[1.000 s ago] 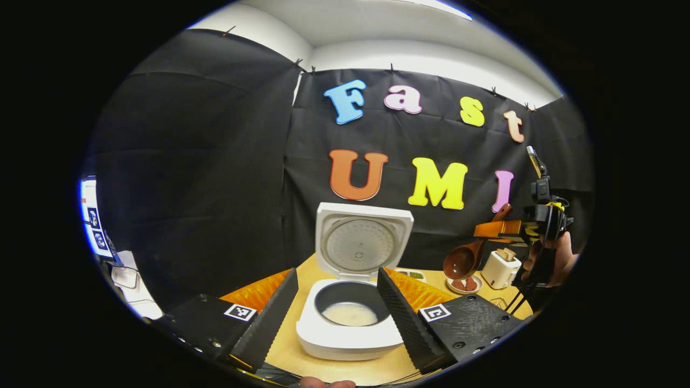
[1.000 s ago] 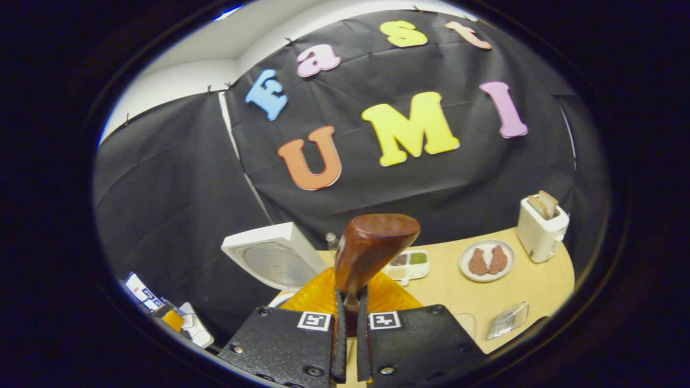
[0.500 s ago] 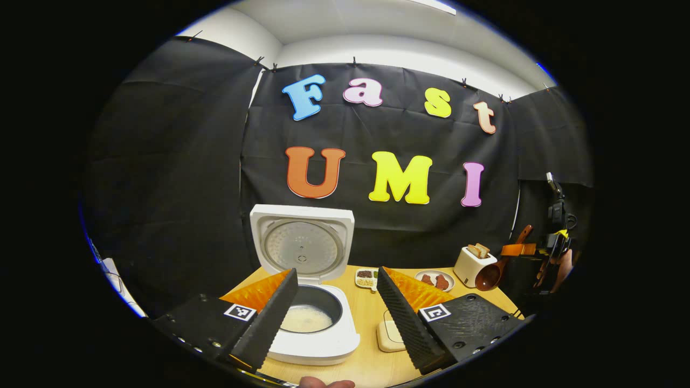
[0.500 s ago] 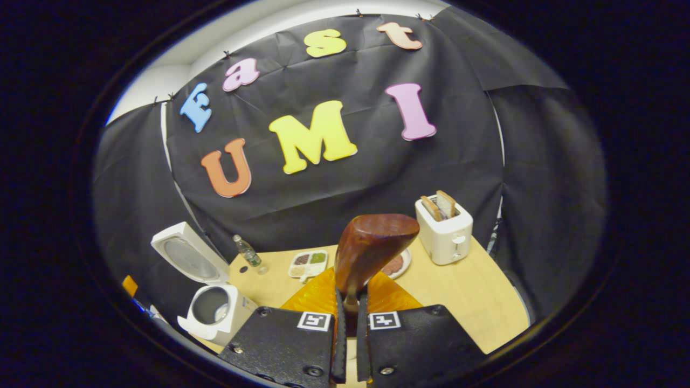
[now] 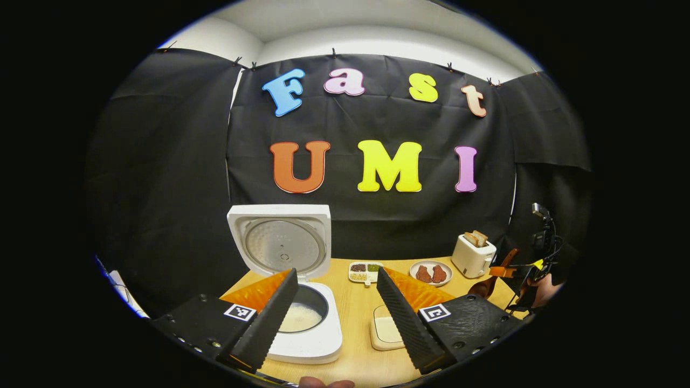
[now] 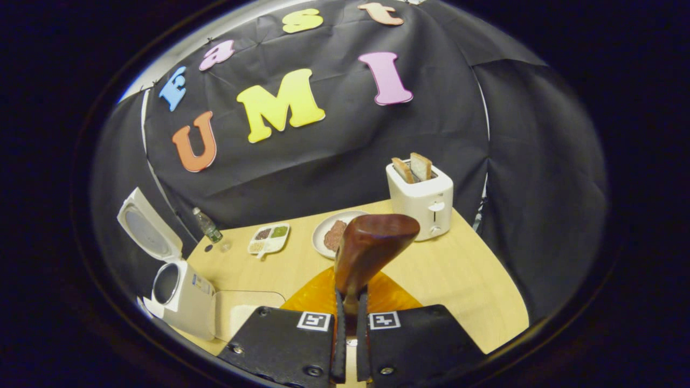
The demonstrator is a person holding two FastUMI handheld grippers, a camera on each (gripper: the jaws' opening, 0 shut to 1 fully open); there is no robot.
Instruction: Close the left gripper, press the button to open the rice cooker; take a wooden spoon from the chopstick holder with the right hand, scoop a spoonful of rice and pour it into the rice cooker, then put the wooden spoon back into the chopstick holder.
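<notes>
Two claws: right claw (image 6: 349,345) is gripping the wooden spoon (image 6: 369,249) above the table (image 6: 458,280); left claw (image 5: 337,302) is hanging released before the open-lidded rice cooker (image 5: 302,323).

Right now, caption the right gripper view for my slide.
Right gripper clamps the wooden spoon above the table.

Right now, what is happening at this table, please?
A person works with two grippers. The right gripper is shut on a brown wooden spoon, held above the pale wooden table. The left gripper is open and holds nothing. The white rice cooker stands with its lid up, and whitish rice lies in its pot.
</notes>
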